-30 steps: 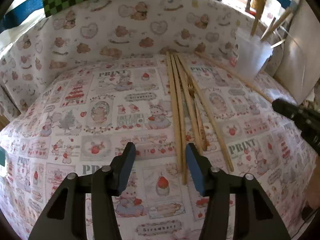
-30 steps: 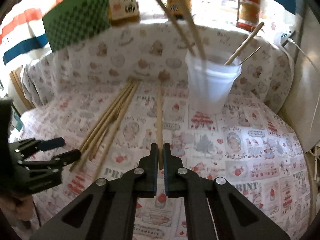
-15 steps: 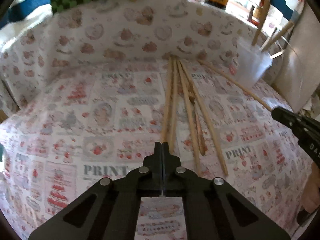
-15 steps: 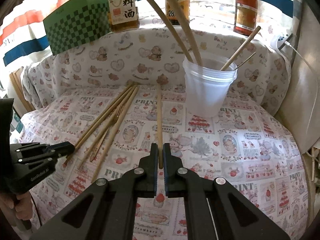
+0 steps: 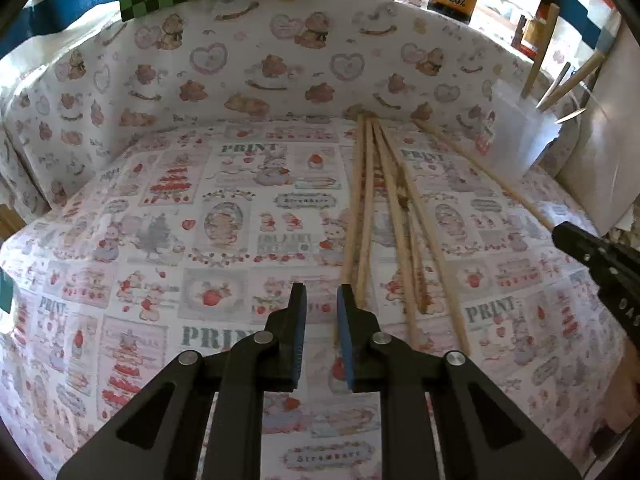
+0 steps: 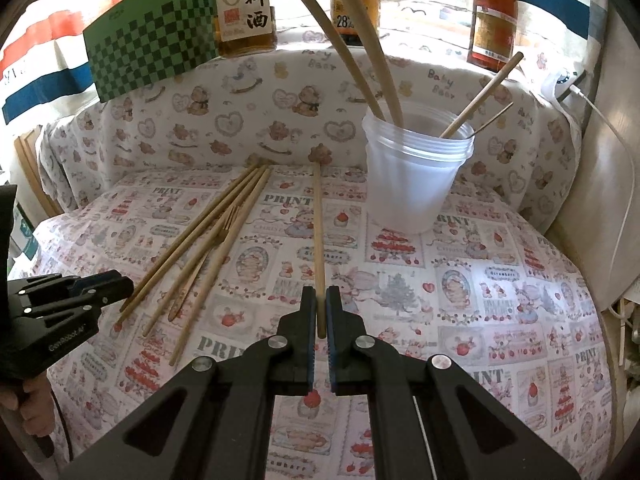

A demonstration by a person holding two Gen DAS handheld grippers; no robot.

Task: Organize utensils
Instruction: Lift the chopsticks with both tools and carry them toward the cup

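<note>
The right gripper (image 6: 321,316) is clenched on the near end of one long wooden chopstick (image 6: 317,236), which lies on the strawberry-print tablecloth (image 6: 480,288) pointing toward the translucent plastic cup (image 6: 412,188) holding more sticks. The left gripper (image 5: 321,308), jaws just opening, holds nothing, just beside the loose bundle of wooden chopsticks (image 5: 384,208).

chopsticks (image 6: 208,236) left of cup (image 6: 412,188)
</note>
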